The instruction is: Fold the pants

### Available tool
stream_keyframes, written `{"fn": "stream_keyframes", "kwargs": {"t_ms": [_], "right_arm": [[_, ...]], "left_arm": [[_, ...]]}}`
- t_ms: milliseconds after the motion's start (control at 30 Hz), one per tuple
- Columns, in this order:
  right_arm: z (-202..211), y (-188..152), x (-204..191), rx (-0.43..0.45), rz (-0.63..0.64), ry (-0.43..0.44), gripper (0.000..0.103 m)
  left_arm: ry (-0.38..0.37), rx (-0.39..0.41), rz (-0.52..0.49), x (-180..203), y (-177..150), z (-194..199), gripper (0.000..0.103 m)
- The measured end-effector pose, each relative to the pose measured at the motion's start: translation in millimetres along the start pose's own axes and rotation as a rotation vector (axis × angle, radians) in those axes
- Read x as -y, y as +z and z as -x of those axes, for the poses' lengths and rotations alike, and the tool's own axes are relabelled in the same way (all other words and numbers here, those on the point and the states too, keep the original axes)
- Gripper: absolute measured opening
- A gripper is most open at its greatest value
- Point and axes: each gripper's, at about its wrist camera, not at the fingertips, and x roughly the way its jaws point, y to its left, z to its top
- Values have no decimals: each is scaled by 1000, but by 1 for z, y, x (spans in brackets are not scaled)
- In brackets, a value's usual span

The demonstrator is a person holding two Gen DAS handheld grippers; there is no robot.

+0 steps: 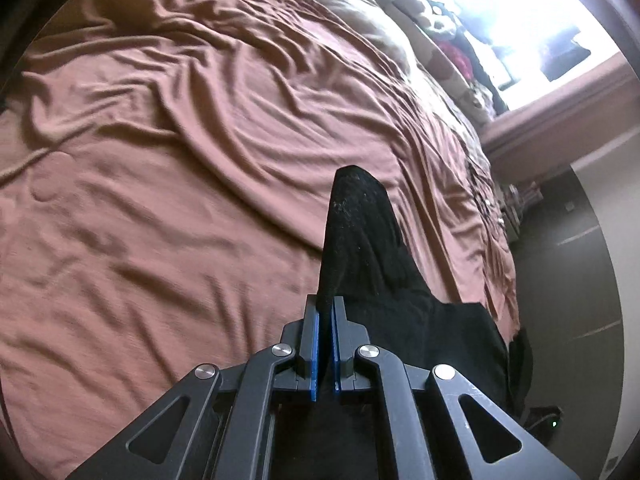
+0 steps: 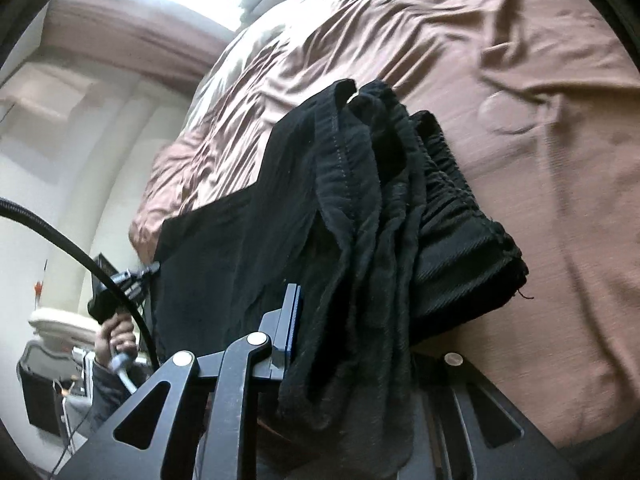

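The black pants (image 1: 360, 240) hang in the air above a bed with a wrinkled brown sheet (image 1: 160, 140). My left gripper (image 1: 325, 308) is shut on a thin edge of the pants, which rise to a point ahead of the fingers. In the right wrist view my right gripper (image 2: 340, 312) is shut on the bunched elastic waistband of the pants (image 2: 380, 220); the cloth drapes over and hides its right finger. The left gripper (image 2: 124, 280), held in a hand, also shows at the far edge of the stretched cloth.
The bed sheet (image 2: 540, 160) fills most of both views. A bright window (image 1: 520, 20) with clutter on its sill lies beyond the bed. A dark floor (image 1: 560, 280) runs along the bed's edge. A black cable (image 2: 60, 236) crosses the right wrist view.
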Motion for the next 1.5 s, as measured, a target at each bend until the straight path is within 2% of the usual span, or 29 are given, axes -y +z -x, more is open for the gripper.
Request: {"fn": "stream_keyframes", "kwargs": {"t_ms": [333,467,533,567,600,667,733,833,1067,1167,1200,1500], "right_arm": [[-39,9,-30,-198,111,7,15],[-48,11,-34,-271,141,19,20],[-44,13,-32,-285,163,-5,24],[-39,15,-28,-287,161,-6,32],[-34,17,-25,-287,155,2,40],[-21,21,-19,-269,152,13,44],[-6,29,-9,-236,149,0,46],[13,39,6,-197,135,13,46],[26,88,33,-91,98,34,48],[20,113,38,-52,86,50,67],[17,119,39,-41,85,57,70],[-38,162,57,-32,37,131,78]], "left_arm": [[36,49,38,-43,23,32,5],[43,70,86,-65,28,37,7],[83,62,120,-77,27,35,10],[114,73,126,-81,26,36,10],[118,76,130,-85,24,38,10],[96,57,137,-90,21,38,16],[104,51,126,-88,16,40,37],[98,60,108,-81,8,44,55],[92,56,57,-60,-15,51,66],[98,59,31,-51,-28,56,71],[100,61,23,-48,-33,58,73],[118,80,16,-35,-71,72,84]]}}
